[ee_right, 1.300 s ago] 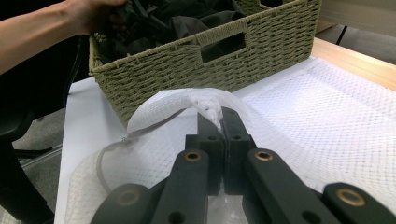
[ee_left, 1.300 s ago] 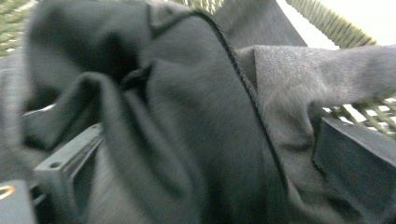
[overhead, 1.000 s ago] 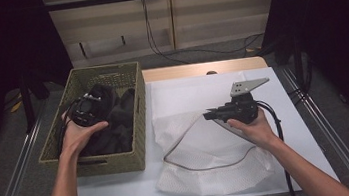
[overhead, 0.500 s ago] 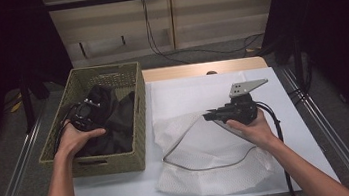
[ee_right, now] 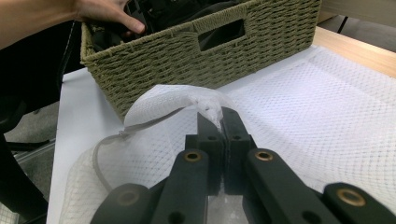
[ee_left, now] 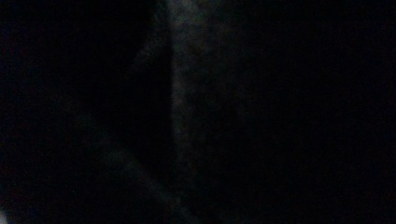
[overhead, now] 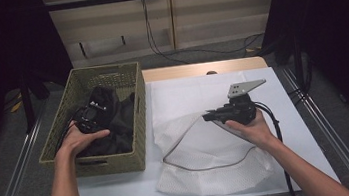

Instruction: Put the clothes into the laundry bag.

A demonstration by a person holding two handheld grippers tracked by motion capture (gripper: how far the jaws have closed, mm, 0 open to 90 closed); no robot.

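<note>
A white surface [overhead: 285,114] stands before pale wall panels, with a woven basket [overhead: 139,132] at its left edge. The right tongs [ee_right: 215,122] are pressed together on the rim of a white mesh laundry bag [overhead: 211,169], lifting its mouth open. The left tongs [overhead: 90,119] are down among dark clothes [overhead: 117,122] inside the basket; I cannot tell whether they pinch anything, as their own view is black. The step looks like fetching a garment; next it must be lifted over the basket wall into the held-open mouth.
</note>
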